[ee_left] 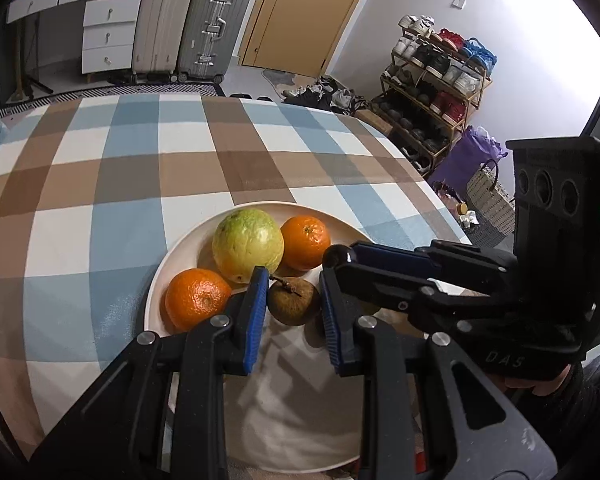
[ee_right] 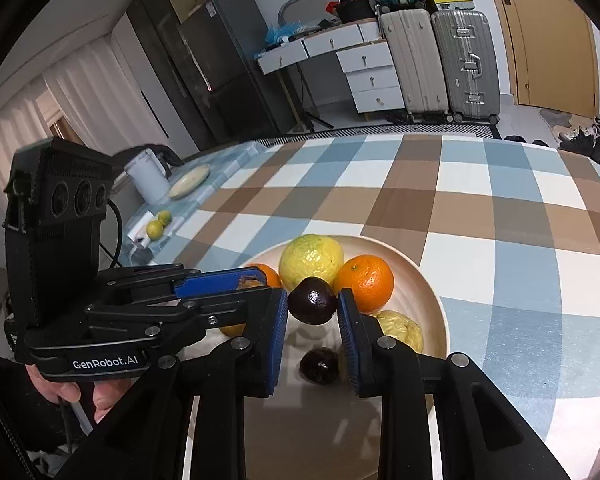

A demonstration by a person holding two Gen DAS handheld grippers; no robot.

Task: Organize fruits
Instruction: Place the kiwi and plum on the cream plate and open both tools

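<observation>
A cream plate (ee_left: 156, 292) on the checked tablecloth carries a yellow-green fruit (ee_left: 247, 245), two oranges (ee_left: 305, 242) (ee_left: 196, 298), a wrinkled yellow fruit (ee_right: 400, 326) and a dark round fruit (ee_right: 319, 365). My left gripper (ee_left: 294, 292) is shut on a brown stemmed fruit (ee_left: 294, 300), held just over the plate. My right gripper (ee_right: 313, 308) is shut on a dark purple fruit (ee_right: 313, 300) above the plate, in front of the yellow-green fruit (ee_right: 311, 261). The two grippers are close together, side by side over the plate's near half.
At the table's far left stand a white kettle (ee_right: 146, 178), a flat wooden disc (ee_right: 190, 181) and two limes (ee_right: 158, 224). Beyond the table are suitcases (ee_left: 216, 28), drawers and a shoe rack (ee_left: 432, 92). A hand (ee_right: 68, 394) grips the left tool.
</observation>
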